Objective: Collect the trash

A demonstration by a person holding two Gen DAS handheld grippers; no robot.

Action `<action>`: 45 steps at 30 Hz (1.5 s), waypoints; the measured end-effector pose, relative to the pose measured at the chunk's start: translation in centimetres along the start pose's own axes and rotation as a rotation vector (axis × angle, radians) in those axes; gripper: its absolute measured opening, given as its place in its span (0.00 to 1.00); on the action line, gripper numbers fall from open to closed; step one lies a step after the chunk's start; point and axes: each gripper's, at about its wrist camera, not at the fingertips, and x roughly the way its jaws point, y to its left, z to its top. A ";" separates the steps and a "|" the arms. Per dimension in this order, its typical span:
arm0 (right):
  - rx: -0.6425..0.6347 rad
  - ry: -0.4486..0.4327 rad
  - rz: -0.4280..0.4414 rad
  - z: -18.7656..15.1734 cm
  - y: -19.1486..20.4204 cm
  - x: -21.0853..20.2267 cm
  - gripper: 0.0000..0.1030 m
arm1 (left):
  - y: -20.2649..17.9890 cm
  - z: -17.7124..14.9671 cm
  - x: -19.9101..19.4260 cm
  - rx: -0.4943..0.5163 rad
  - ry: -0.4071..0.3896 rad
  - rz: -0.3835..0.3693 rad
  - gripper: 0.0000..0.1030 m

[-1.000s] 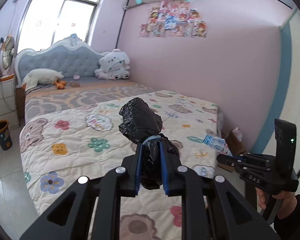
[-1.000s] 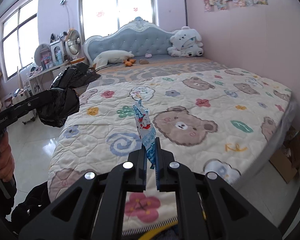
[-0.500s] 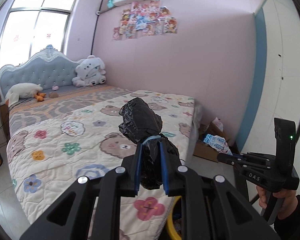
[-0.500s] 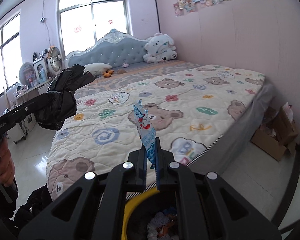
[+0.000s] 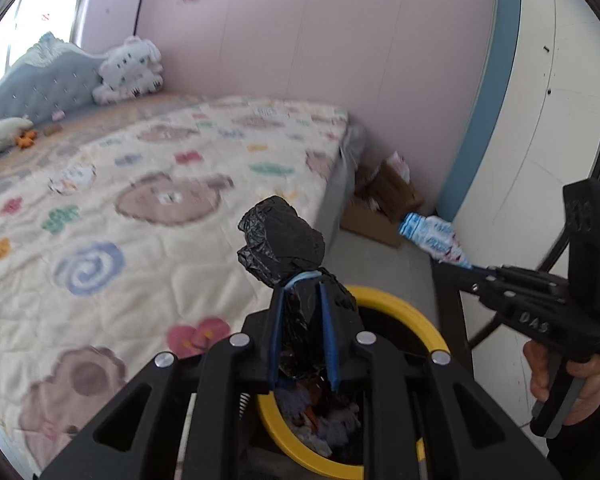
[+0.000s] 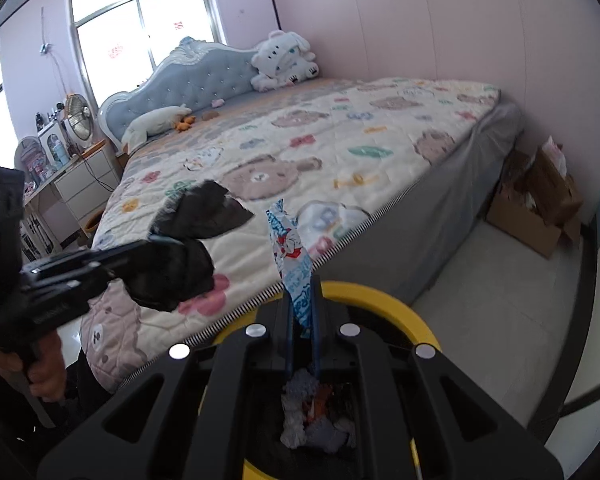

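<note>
My left gripper (image 5: 302, 292) is shut on a crumpled black plastic bag (image 5: 282, 246) and holds it above a yellow-rimmed trash bin (image 5: 412, 316) holding scraps of trash. The bag also shows in the right wrist view (image 6: 188, 248). My right gripper (image 6: 302, 300) is shut on a blue and white wrapper (image 6: 290, 252) above the same bin (image 6: 380, 298). In the left wrist view the right gripper (image 5: 470, 268) and wrapper (image 5: 436, 236) are at the right, beyond the bin.
A bed with a bear-pattern quilt (image 5: 140, 208) stands left of the bin. An open cardboard box (image 6: 536, 216) sits on the floor by the pink wall. A white cabinet (image 5: 540, 160) stands at the right. A nightstand (image 6: 88, 184) is beside the bed's head.
Both grippers have swung right and tilted down from over the bed. The yellow bin now lies under both. The bag and the wrapper stay held.
</note>
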 end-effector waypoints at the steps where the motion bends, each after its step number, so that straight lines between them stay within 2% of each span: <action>1: 0.006 0.009 0.001 -0.3 -0.2 0.2 0.07 | 0.0 -0.2 0.8 -0.008 0.022 -0.011 0.17; 5: 0.033 0.044 0.007 -1.3 -1.4 0.9 0.07 | -0.2 -1.3 2.6 -0.021 0.078 -0.041 0.17; 10: 0.054 0.057 0.011 -1.6 -1.8 1.3 0.09 | -0.5 -1.8 3.1 -0.024 0.096 -0.057 0.20; 13: 0.058 0.060 0.010 -1.4 -2.0 1.5 0.21 | -0.6 -1.8 3.0 -0.023 0.091 -0.060 0.24; 14: 0.060 0.059 0.006 -1.3 -2.0 1.6 0.28 | -0.5 -1.8 3.0 -0.028 0.090 -0.063 0.25; 15: 0.061 0.057 -0.003 -1.3 -2.1 1.6 0.30 | -0.4 -1.8 2.9 -0.034 0.090 -0.068 0.26; 19: 0.072 0.054 -0.019 -1.1 -2.3 1.4 0.30 | -0.1 -1.6 2.2 -0.039 0.075 -0.071 0.32; 27: 0.063 0.025 -0.035 0.4 -1.9 0.6 0.30 | 1.4 -0.9 0.0 -0.060 0.032 -0.052 0.33; 33: 0.002 0.034 0.014 1.8 1.1 2.5 0.30 | 4.4 -0.9 -2.6 -0.102 -0.017 0.015 0.33; 37: -0.053 0.052 0.072 2.8 4.8 5.2 0.30 | 7.1 -1.1 -4.3 -0.148 -0.041 0.074 0.33; 45: -0.147 0.062 0.121 4.3 12.7 10.5 0.30 | 13.5 -2.6 -7.8 -0.253 -0.090 0.234 0.33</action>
